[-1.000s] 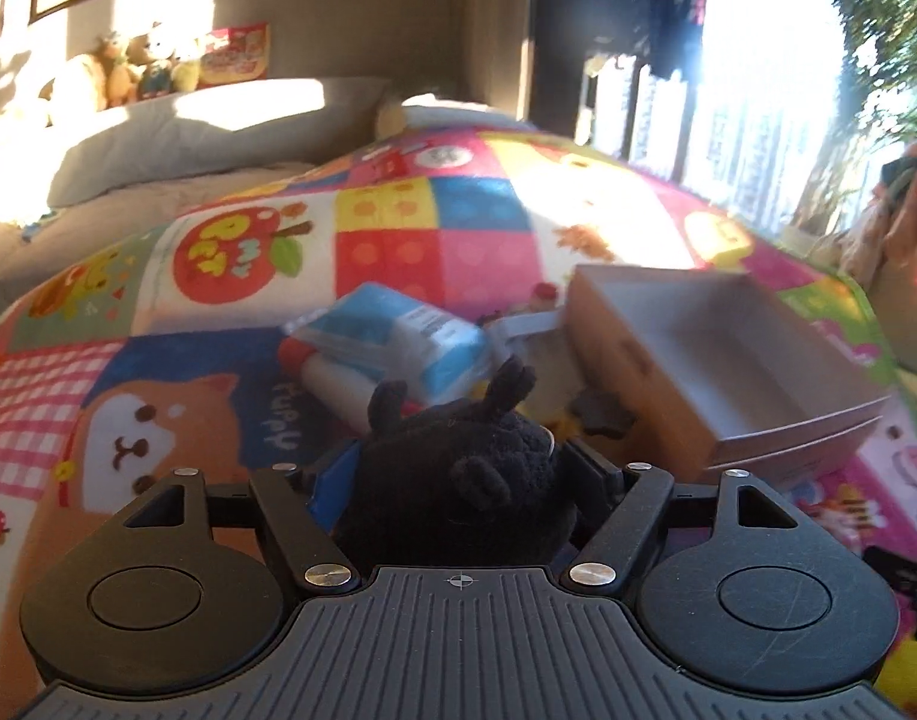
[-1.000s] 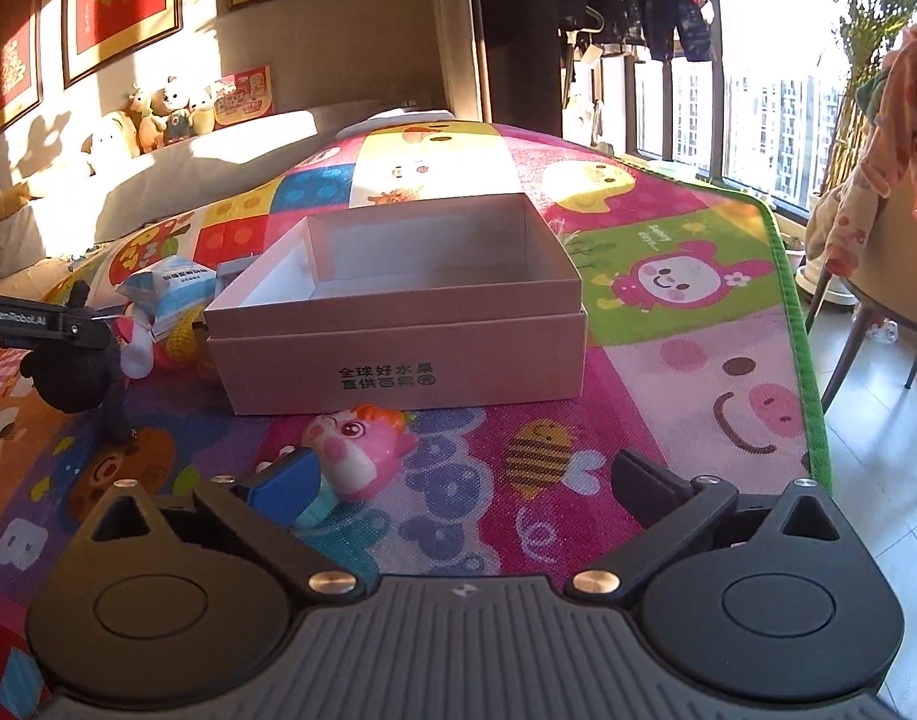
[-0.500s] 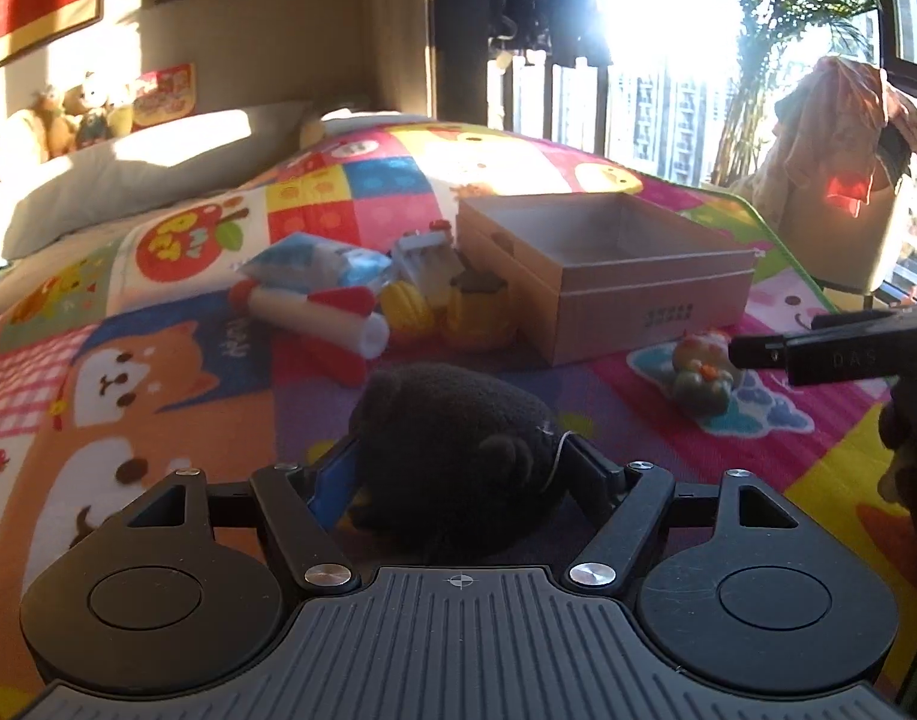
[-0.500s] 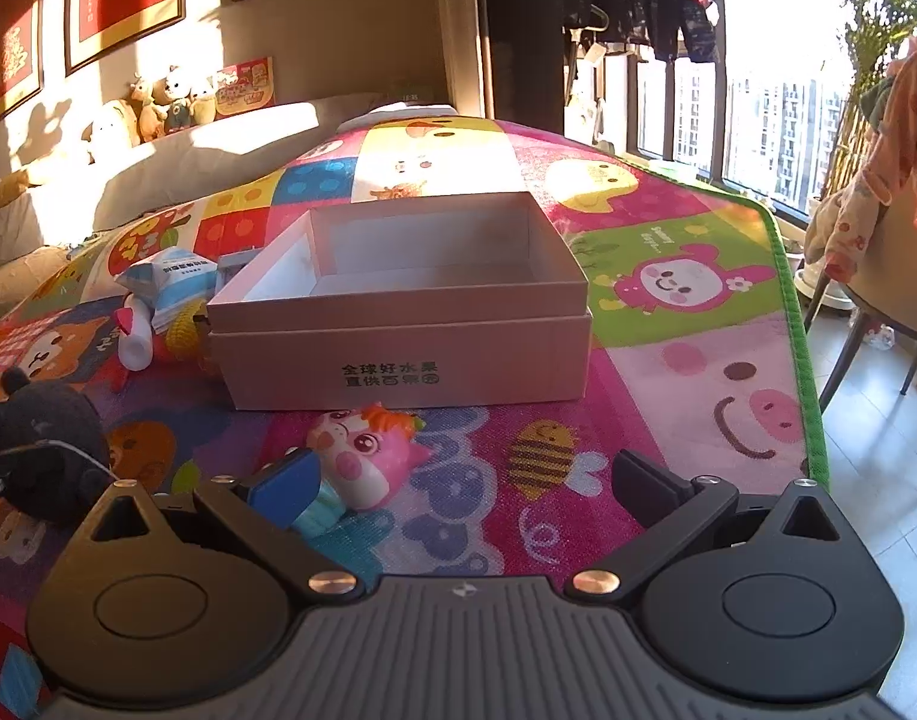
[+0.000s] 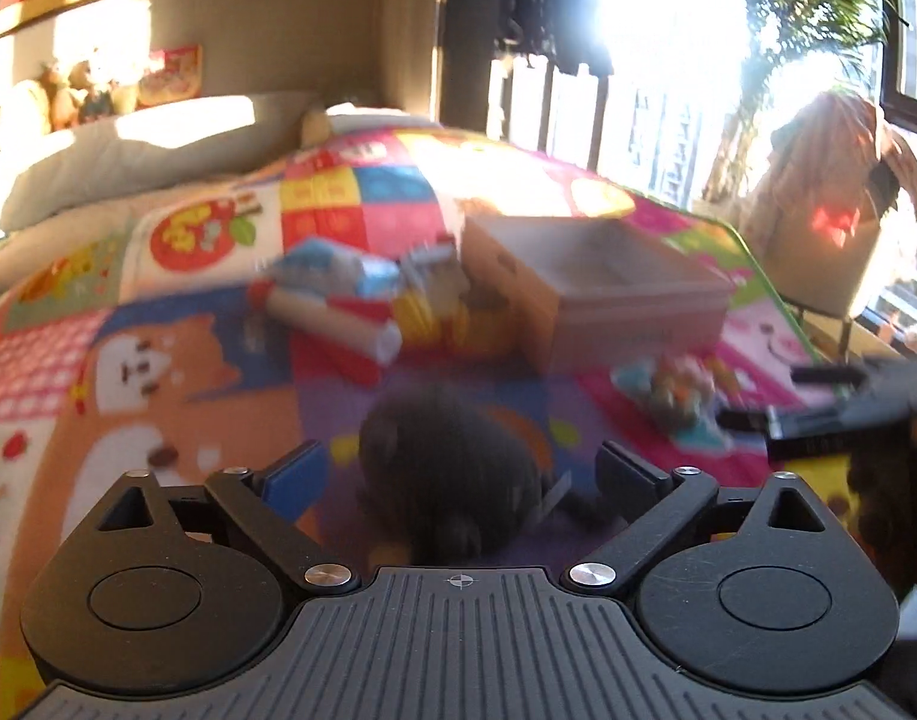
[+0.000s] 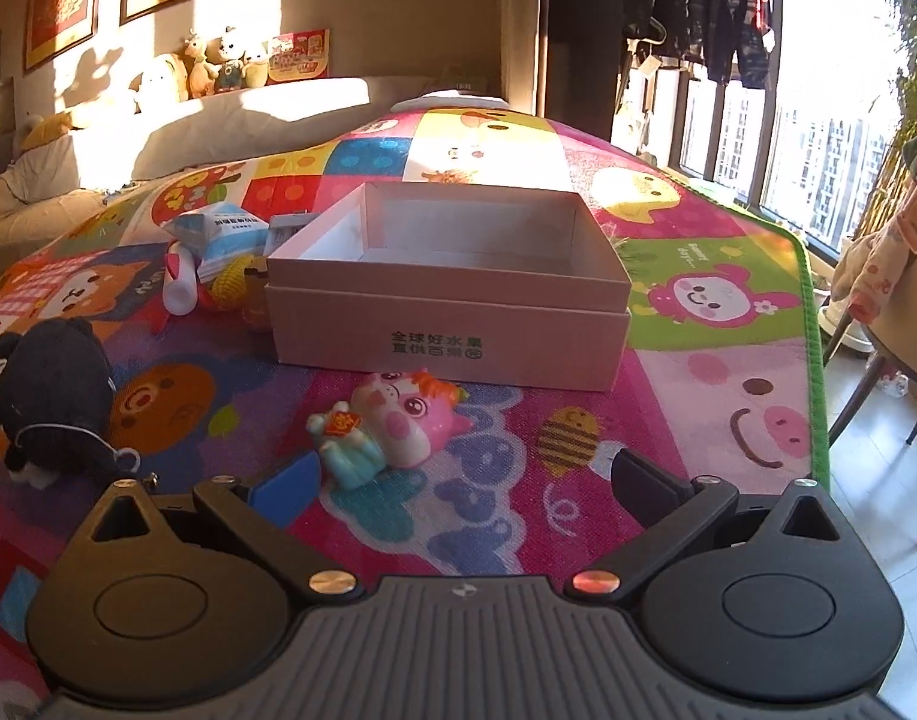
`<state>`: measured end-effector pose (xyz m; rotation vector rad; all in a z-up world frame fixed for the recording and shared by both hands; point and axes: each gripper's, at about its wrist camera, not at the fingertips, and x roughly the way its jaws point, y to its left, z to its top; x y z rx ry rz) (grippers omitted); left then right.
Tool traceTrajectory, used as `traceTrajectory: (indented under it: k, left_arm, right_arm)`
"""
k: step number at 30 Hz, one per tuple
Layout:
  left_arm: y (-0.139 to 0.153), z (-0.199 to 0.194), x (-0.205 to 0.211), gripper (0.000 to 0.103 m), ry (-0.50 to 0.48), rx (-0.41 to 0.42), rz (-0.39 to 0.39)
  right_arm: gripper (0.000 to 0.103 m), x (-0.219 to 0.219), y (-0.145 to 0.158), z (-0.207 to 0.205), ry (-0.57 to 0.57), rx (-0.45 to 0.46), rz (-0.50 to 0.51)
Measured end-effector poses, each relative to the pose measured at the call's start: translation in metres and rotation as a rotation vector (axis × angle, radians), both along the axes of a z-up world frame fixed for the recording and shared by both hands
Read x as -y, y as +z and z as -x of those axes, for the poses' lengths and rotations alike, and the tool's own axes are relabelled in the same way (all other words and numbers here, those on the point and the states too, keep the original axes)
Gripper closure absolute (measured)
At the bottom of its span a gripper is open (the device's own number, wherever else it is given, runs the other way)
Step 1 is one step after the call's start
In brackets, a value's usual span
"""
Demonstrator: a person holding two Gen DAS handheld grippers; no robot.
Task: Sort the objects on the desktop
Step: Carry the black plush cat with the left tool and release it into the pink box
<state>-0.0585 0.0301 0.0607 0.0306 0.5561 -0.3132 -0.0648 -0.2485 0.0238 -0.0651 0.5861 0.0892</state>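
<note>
A black plush toy (image 5: 452, 468) lies on the colourful play mat between the fingers of my left gripper (image 5: 458, 471). Its jaws are opening and stand wide, with a gap on each side of the plush. The right wrist view shows the same plush (image 6: 56, 396) at the far left of the mat. My right gripper (image 6: 464, 480) is open and empty, just behind a pink pig toy (image 6: 392, 426), which lies near its left fingertip. Beyond the pig stands an open, empty cardboard box (image 6: 452, 300), also seen as the box (image 5: 608, 288) from the left.
Left of the box lies a pile: a blue packet (image 6: 224, 234), a white tube (image 6: 179, 288) and a yellow item (image 6: 236, 282). The mat's green edge (image 6: 815, 360) drops to the floor on the right, where a chair (image 6: 890, 324) stands. Cushions and soft toys line the back.
My left gripper brought the black plush from beside the pile to the mat in front, then spread its jaws and let it go. The right gripper stayed almost still.
</note>
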Motion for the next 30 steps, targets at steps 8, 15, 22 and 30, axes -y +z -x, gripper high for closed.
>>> traceTrajectory:
  k: [8,15,22,30]
  left_arm:
    - [-0.013,-0.037,0.009,0.001,0.092,0.0,-0.219]
    - [-0.011,-0.011,-0.072,0.001,0.355,-0.026,-0.199]
    - [-0.025,-0.003,-0.093,0.001,0.369,-0.103,-0.182]
    - [0.002,0.02,-0.12,0.001,0.438,-0.062,0.019]
  right_arm:
    - [0.0,0.004,-0.002,-0.001,-0.035,-0.01,-0.011]
    - [0.0,0.003,-0.006,-0.005,-0.023,-0.039,-0.003]
    - [0.0,-0.009,-0.008,-0.009,0.021,-0.053,0.016]
    - [0.0,-0.007,-0.012,-0.013,0.019,-0.111,0.004]
